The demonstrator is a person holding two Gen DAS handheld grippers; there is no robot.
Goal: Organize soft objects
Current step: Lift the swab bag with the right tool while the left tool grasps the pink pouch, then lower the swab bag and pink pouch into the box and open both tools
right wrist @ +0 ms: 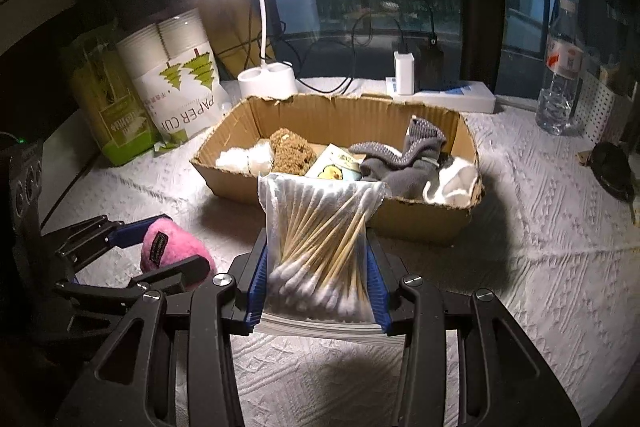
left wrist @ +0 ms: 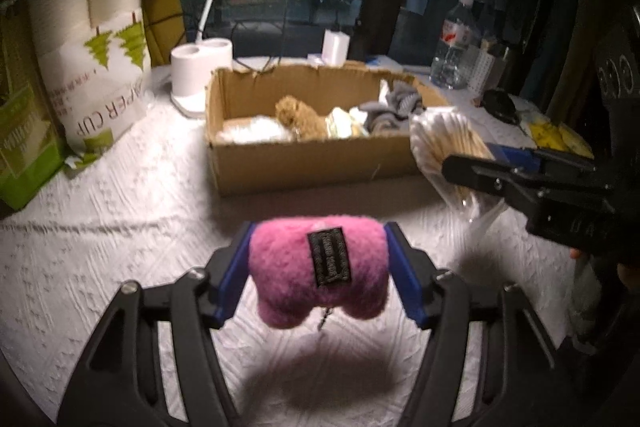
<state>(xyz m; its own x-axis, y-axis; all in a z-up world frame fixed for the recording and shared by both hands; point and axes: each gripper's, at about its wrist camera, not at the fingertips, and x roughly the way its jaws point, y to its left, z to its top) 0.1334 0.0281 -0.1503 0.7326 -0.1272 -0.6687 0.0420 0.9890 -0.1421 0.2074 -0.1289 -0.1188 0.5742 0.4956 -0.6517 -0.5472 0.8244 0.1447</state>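
Clamped between the blue pads of the left gripper point(left wrist: 318, 263), a pink plush toy point(left wrist: 320, 267) is held clear above the white tablecloth point(left wrist: 120, 227). A clear bag of cotton swabs point(right wrist: 320, 247) is gripped upright by the right gripper point(right wrist: 318, 287). Both are judged mid-carry toward the cardboard box point(right wrist: 224, 183) just ahead; next, each must be brought over the rim and released. Only the right view shows the grey socks point(right wrist: 404, 163) and brown plush point(right wrist: 290, 151) inside clearly.

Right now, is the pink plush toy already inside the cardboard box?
No, the pink plush toy is clamped in the left tool above the white tablecloth, in front of the cardboard box.
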